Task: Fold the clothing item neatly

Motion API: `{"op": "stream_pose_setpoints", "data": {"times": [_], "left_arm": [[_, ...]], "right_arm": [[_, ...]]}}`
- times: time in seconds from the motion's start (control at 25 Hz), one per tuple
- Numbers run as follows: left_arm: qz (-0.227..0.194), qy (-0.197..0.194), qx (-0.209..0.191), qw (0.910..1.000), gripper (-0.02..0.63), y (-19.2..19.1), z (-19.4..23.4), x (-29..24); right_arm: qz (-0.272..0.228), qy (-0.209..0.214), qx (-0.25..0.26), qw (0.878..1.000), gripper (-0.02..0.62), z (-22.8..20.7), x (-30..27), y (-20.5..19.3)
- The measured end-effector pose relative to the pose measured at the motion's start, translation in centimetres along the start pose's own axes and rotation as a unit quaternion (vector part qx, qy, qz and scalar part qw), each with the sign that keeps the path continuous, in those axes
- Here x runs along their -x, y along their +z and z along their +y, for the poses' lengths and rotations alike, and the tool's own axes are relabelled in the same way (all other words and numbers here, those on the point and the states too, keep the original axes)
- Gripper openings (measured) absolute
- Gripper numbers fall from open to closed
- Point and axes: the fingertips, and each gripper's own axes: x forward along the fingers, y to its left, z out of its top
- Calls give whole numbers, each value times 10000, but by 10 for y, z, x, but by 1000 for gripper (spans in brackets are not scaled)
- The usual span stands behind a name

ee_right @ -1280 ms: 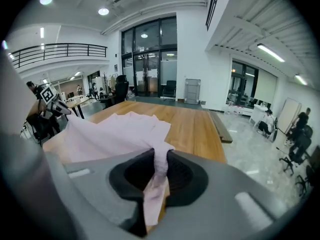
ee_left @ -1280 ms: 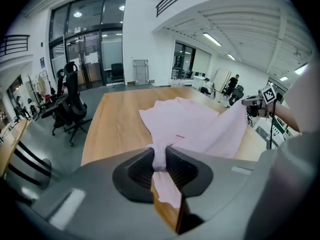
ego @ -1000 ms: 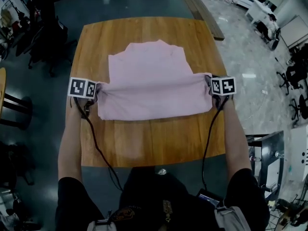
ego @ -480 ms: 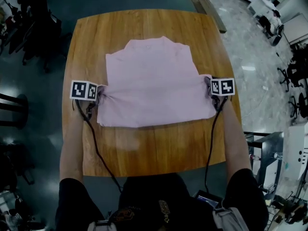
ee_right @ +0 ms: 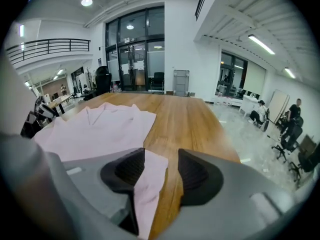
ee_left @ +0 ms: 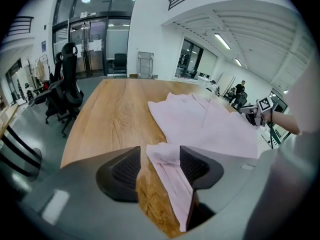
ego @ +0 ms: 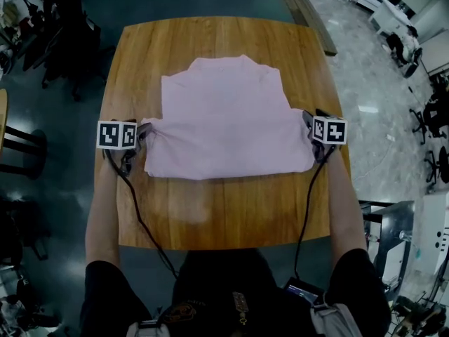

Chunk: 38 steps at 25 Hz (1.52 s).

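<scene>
Left gripper view shows your left gripper (ee_left: 160,158) released. Its jaws have just been opening and now stand apart, with a corner of the pink shirt (ee_left: 210,129) lying loose between them. The corner rests against the right-hand jaw, but the pads do not press on it. The right gripper (ee_right: 161,166) is the same. Its jaws have just been opening too, and the shirt's other corner lies slack in the gap, against the left-hand jaw and not pinched.

Moving outward, the two grippers sit low over the table (ego: 210,213), the left one near its left edge and the right one near its right edge. The shirt lies flat between them, at the middle of the table.

As for progress, one crosswise fold looks laid. A doubled edge runs along the side of the shirt nearest the table's near edge, and you appear to be letting go of the corners you carried. The piece is still broad, and its lower band stands out wider than the upper part. My judgement is that the task is about midway, with the sides still to bring in and probably another fold to follow.

The collar points toward the table's far edge, away from you. As it lies now, the shirt's long axis runs across the table from its left edge to its right edge.
</scene>
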Motion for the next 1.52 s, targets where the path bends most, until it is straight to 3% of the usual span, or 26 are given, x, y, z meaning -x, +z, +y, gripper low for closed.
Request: {"op": "stream_pose_setpoints", "data": {"times": [0.16, 0.36, 0.72, 0.92, 1.2, 1.36, 1.52], "left_arm": [[-197, 206, -67, 9996, 258, -7, -13, 24], [-59, 325, -201, 9993, 258, -44, -37, 41], [-321, 954, 30, 9949, 256, -101, -65, 56], [-380, 1032, 98, 9939, 256, -128, -86, 60], [-624, 1532, -246, 9859, 258, -146, -78, 73], [-640, 1506, -345, 9859, 270, -143, -69, 60], [-689, 1404, -515, 9863, 278, -132, -64, 45]], "right_arm": [[-237, 164, 97, 9995, 199, 10, 30, 3], [-462, 351, 152, 9982, 199, 24, 71, -12], [-309, 732, 58, 9968, 199, 43, 115, -91], [-191, 821, -10, 9964, 199, 64, 131, -127], [-198, 774, 234, 9965, 201, 68, 126, -148], [-112, 804, 349, 9961, 282, 67, 104, -150], [-37, 843, 417, 9956, 293, 69, 83, -148]]}}
